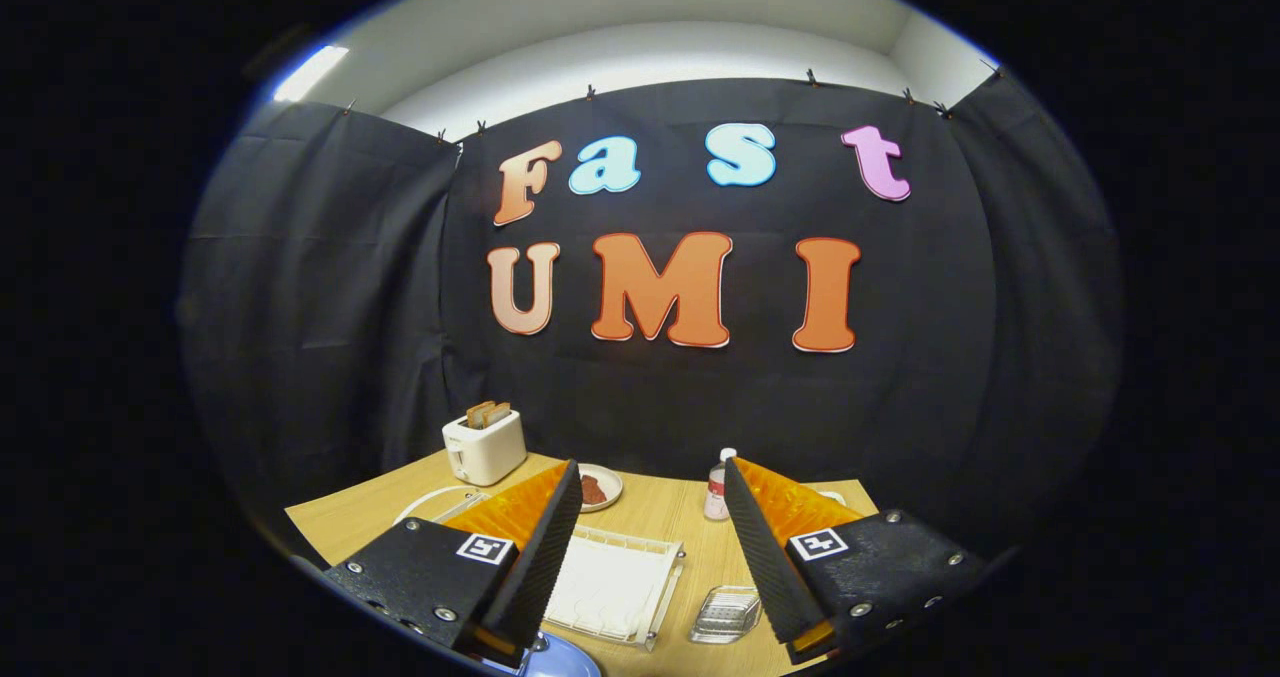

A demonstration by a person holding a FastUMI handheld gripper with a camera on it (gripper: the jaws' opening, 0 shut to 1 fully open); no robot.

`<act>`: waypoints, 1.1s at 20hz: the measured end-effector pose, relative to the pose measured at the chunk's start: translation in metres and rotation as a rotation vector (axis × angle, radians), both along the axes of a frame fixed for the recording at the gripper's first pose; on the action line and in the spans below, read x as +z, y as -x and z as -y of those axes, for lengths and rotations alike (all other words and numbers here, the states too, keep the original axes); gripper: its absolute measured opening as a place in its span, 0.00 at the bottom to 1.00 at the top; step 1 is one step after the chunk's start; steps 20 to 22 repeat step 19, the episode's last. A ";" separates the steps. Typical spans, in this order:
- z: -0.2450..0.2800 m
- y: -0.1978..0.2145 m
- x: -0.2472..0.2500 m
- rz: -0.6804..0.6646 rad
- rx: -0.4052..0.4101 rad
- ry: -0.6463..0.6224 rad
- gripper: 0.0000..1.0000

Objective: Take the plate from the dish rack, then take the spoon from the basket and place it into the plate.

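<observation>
- Gripper view looks across a wooden desk [690, 527] toward the dark booth wall, with the tongs [652, 547] at the bottom of the frame, released: the two ribbed fingers [545, 557] stand wide apart and grasp nothing.
- Between the fingers, in the lower centre, lies a white dish rack [612, 587], flat on the desk; its slots look bare from here, though the angle is shallow.
- A blue plate [560, 660] peeks out at the very bottom, just under the left finger's base; most of it is hidden, so I cannot tell whether it sits on the desk or leans against something.
- A small clear basket or tray [725, 614] sits right of the rack, close to the right finger; whether a spoon lies in it is too small to tell.
- Farther back, a white toaster [484, 444] with bread in its slots stands upper left of the fingers, a small dish [600, 487] of something dark sits beyond the rack, and a bottle [717, 484] stands just beside the right fingertip.
- Judging by the high, level pose and open stance, the tongs are probably surveying before a reach.
</observation>
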State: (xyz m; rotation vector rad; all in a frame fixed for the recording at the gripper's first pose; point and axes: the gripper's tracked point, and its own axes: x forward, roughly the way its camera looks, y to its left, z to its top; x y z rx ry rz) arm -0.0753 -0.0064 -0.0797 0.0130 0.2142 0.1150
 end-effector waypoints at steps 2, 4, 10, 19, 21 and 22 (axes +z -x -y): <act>0.003 -0.001 0.008 0.026 -0.014 0.012 0.85; 0.006 -0.004 0.014 0.042 -0.028 0.010 0.85; 0.010 -0.005 0.016 0.049 -0.042 0.014 0.85; 0.010 -0.007 0.012 0.034 -0.046 0.017 0.85; 0.010 -0.007 0.012 0.034 -0.046 0.017 0.85; 0.010 -0.007 0.012 0.034 -0.046 0.017 0.85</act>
